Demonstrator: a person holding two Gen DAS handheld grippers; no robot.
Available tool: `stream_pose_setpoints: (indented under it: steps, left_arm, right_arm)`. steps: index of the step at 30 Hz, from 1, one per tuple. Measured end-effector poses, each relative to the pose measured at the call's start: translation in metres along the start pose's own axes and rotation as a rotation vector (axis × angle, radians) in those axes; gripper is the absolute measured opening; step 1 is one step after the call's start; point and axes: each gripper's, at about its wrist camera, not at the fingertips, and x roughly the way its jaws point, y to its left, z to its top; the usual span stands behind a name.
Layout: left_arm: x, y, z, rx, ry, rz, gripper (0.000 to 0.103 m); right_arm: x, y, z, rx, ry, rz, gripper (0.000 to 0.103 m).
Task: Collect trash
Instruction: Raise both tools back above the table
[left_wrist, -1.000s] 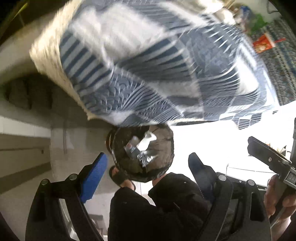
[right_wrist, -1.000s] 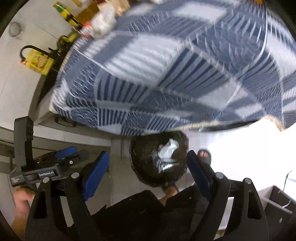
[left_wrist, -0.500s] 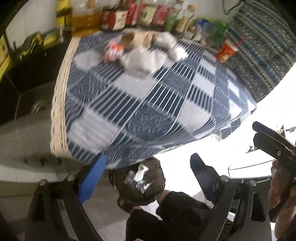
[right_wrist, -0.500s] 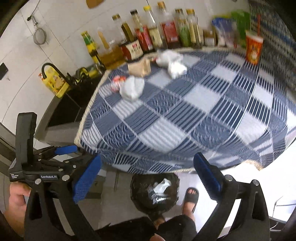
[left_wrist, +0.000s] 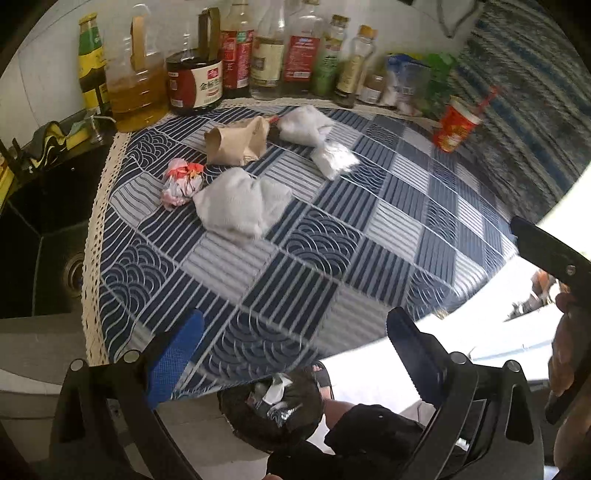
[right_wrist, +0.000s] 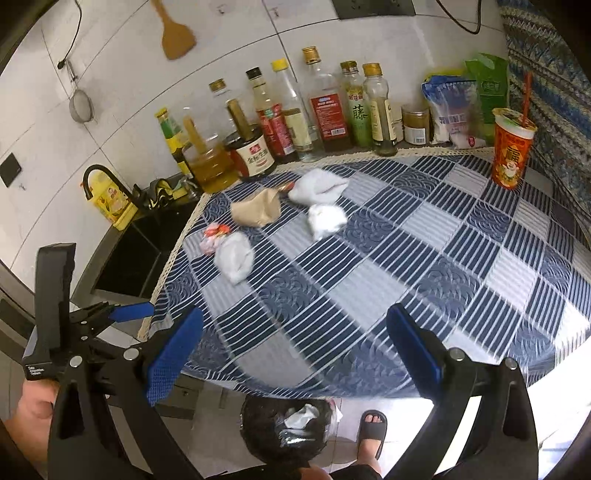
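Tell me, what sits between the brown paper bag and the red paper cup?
Two crumpled white tissue wads lie between the brown paper bag and red paper cup; beyond them, bare checked tablecloth. The right wrist view shows it best.

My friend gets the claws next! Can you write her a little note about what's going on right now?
Left claw: jaws opening, nothing between them. Right claw: open, empty.
Black-lined bin on the floor already has some scraps inside.
Still on the blue checked tablecloth: three crumpled white tissues, a brown paper bag, a red-and-white crumpled wrapper.
The red paper cup with a straw stands upright at the far right.
Left to do: put each piece in the bin.
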Motion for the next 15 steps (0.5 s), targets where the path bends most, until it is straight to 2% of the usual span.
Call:
stream_pose_setpoints:
  steps: [6,15]
  left_arm:
    - [0.029,0.000,0.030,-0.138,0.024,0.047,0.096]
    - [0.050,-0.005,0.045,-0.189,0.056,0.133,0.096]
  right_arm:
    - [0.023,-0.035,0.029,-0.044,0.022,0.061,0.098]
    - [0.065,-0.053,0.059,-0.104,0.079,0.147,0.098]
